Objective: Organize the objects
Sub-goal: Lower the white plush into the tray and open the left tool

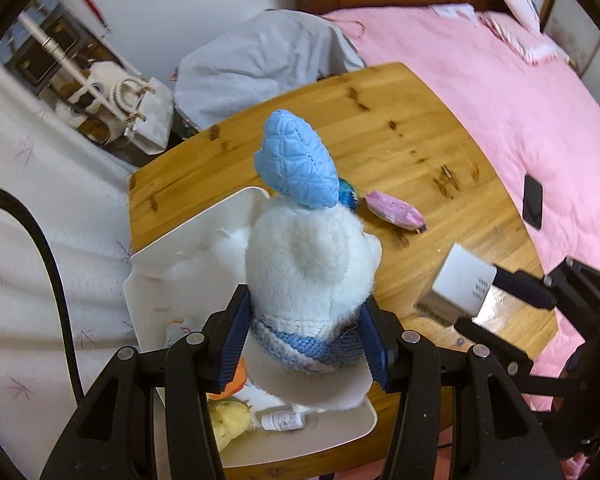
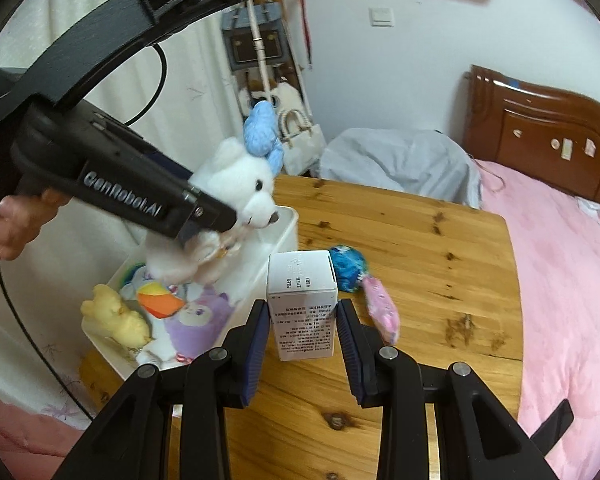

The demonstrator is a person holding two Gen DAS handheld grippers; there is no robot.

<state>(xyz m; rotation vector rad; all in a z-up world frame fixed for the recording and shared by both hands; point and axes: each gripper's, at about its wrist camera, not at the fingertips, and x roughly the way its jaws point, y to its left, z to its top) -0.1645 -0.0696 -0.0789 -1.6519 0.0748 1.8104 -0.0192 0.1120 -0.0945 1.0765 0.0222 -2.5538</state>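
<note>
Our left gripper (image 1: 304, 336) is clamped on a white plush bear (image 1: 312, 268) with a blue quilted bow, held above the white storage bin (image 1: 172, 264) at the left of the bench (image 1: 420, 128), probably so it can drop straight in. Our right gripper (image 2: 302, 340) grasps a white printed carton (image 2: 303, 300) by its sides, lifted over the bench just right of the bin. Inside the bin lie a yellow plush (image 2: 116, 316), an orange-and-yellow ball (image 2: 158, 294), a purple plush (image 2: 198, 320) and a small bottle (image 1: 284, 420), leaving little room. A blue ball (image 2: 348, 266) and a pink wrapped packet (image 2: 382, 308) wait on the bench. The two grippers sit close together, so they could collide over the bin.
</note>
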